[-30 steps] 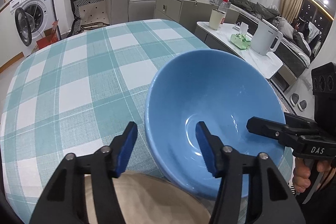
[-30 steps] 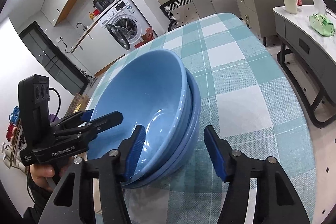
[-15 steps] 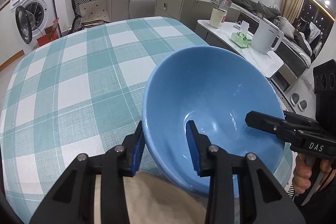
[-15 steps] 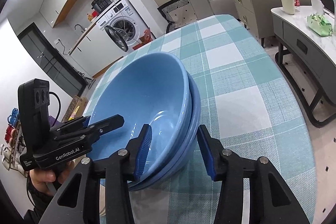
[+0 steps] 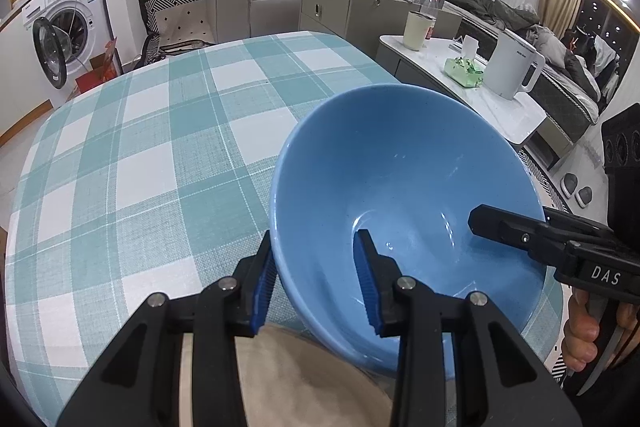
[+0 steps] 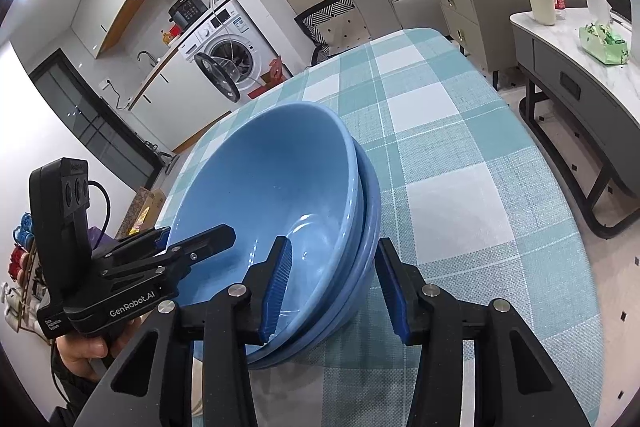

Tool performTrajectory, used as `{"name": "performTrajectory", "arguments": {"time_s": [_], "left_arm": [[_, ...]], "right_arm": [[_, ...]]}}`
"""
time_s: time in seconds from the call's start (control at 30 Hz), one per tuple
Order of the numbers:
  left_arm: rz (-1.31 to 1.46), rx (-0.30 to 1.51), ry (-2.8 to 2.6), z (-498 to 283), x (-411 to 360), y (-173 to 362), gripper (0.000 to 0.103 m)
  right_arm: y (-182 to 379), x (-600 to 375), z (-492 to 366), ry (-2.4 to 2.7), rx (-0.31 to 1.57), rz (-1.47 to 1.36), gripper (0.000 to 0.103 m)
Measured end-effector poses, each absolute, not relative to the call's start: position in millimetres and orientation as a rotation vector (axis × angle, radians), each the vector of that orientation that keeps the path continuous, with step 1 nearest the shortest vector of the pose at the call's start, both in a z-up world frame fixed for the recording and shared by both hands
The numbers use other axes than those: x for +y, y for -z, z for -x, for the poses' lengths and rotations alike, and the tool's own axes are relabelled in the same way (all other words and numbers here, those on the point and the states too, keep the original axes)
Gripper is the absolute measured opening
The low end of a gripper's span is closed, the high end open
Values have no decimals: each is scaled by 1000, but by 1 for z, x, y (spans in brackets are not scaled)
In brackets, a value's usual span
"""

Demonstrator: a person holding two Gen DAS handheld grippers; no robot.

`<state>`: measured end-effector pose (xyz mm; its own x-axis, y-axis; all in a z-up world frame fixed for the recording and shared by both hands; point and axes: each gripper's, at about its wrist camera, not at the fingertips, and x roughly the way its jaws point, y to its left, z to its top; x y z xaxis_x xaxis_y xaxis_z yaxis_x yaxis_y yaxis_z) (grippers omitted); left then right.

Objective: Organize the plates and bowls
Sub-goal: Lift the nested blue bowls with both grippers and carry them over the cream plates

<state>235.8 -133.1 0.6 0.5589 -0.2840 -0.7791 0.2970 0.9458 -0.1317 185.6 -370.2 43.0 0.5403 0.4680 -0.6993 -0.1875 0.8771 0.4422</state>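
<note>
Left wrist view: blue bowls (image 5: 404,187) nested at the lower right of the frame, gripped from both sides.
Stacking looks done, judging by the three nested rims at centre in the right wrist view; moving the stack on the checked tablecloth (image 5: 152,155) seems left. Left gripper (image 5: 316,281) is narrowed, pads clamping the near-left wall. Right gripper (image 6: 332,287) pinches all the stacked rims, partly closed.

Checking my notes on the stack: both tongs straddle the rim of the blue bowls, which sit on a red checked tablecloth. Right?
Not quite: the tablecloth is teal and white checked, not red, as the right wrist view shows. The left tongs and right tongs do straddle the rim of the blue bowls.
</note>
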Motion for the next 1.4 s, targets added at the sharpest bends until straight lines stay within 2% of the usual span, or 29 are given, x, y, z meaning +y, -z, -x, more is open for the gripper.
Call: {"name": "performTrajectory", "arguments": {"time_s": [0.8,1.4], "left_arm": [[6,858,343,-219,-126,-29,36],[32,787,274,-186,-86,-57,36]], "right_arm": [[-74,-363,-166,-401,848,-311,45],[-100,-323,-153,-462,812,-258,45]]}}
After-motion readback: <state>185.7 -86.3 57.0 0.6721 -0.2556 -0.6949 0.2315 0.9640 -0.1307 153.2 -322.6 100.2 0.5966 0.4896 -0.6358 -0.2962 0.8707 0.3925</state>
